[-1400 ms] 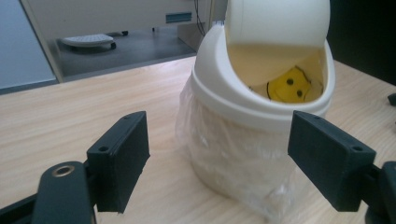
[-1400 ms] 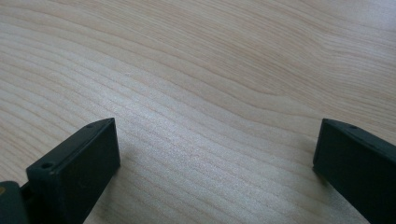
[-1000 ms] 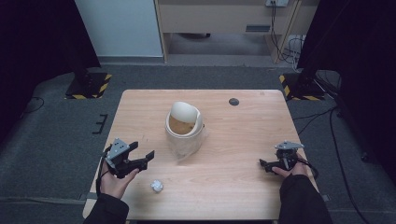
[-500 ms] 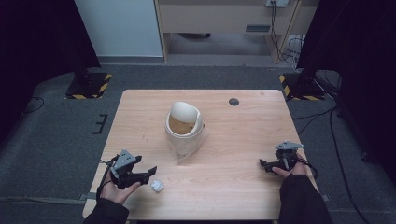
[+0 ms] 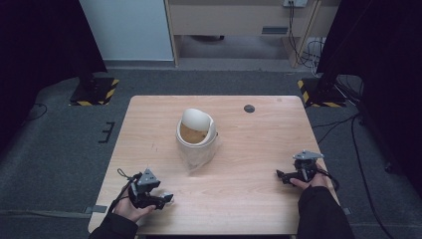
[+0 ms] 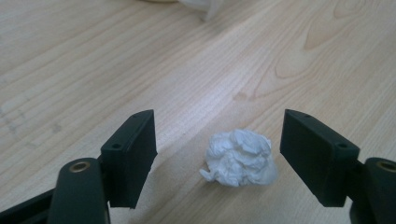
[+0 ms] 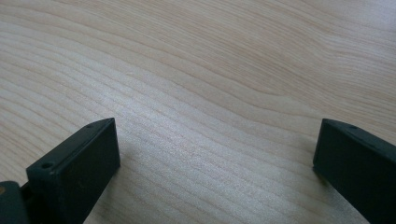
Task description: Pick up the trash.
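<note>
left gripper point(image 5: 161, 200) sat at near-left desk point(image 5: 259, 199) edge, fingers point(image 6: 133, 154) spread either side of crumpled white paper ball point(image 6: 239, 157), not touching it. right gripper point(image 5: 282, 175) rested near right, fingers point(image 7: 77, 172) spread over bare wood. white bin point(image 5: 196, 133) stood mid-desk.

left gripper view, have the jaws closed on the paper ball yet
No, the left gripper stands open with a jaw on either side of the crumpled paper ball, and table shows in both gaps.
</note>
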The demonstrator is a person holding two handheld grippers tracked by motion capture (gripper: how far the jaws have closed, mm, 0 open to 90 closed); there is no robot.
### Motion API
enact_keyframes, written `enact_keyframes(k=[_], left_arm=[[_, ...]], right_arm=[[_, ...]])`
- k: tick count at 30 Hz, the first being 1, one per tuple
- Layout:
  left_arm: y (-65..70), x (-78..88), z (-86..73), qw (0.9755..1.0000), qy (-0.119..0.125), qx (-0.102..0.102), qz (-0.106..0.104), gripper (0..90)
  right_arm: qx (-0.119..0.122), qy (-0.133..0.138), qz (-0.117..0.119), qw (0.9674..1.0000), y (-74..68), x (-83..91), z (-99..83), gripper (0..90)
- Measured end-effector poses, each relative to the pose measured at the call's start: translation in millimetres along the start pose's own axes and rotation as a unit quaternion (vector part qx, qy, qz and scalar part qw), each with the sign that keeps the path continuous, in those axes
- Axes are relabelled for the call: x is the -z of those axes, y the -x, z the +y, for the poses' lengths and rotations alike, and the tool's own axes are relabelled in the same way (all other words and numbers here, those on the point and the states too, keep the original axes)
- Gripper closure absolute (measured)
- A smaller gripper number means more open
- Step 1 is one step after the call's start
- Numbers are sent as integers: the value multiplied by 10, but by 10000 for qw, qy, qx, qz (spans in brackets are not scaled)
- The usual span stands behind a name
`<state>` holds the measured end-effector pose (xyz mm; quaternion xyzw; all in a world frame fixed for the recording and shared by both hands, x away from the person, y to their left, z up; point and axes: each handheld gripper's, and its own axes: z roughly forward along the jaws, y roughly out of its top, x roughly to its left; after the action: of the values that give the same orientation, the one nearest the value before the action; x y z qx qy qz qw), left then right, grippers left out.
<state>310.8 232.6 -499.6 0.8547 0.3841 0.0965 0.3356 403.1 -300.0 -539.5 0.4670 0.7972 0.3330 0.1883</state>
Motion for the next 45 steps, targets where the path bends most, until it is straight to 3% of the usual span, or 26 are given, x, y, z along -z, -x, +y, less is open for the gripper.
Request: enact_keyframes(k=[8, 13, 24, 29, 33, 34, 36, 37, 41, 45], left_arm=[[47, -45, -17, 9991, -379, -197, -66, 374], [91, -91, -15, 9971, -650, -400, -40, 437], [106, -120, 18, 9960, -760, -473, 39, 598], [94, -91, 31, 9972, -630, -395, 47, 619], [66, -53, 49, 9989, -384, -260, 60, 627], [45, -35, 62, 9996, -218, -180, 79, 625], [35, -22, 69, 9998, -126, -147, 83, 623], [23, 6, 81, 9999, 76, -60, 104, 623], [3, 70, 97, 9989, 415, 54, 188, 629], [-25, 144, 120, 9960, 841, 242, 202, 634]], right_arm=[[3, 0, 4, 10000, -1, 0, 0, 7], [3, -1, 5, 10000, -1, 0, 0, 7], [9, 1, 4, 10000, -2, 0, 0, 7], [10, 1, 5, 10000, -1, 0, 0, 7], [10, 1, 6, 10000, -1, 0, 0, 7], [10, 2, 8, 10000, -1, -2, 1, 7], [12, 2, 8, 10000, 0, -3, 2, 7], [11, 3, 10, 10000, -1, -3, 3, 7], [14, 3, 6, 10000, 0, -4, 3, 7], [15, 3, 7, 10000, 0, -4, 3, 7]])
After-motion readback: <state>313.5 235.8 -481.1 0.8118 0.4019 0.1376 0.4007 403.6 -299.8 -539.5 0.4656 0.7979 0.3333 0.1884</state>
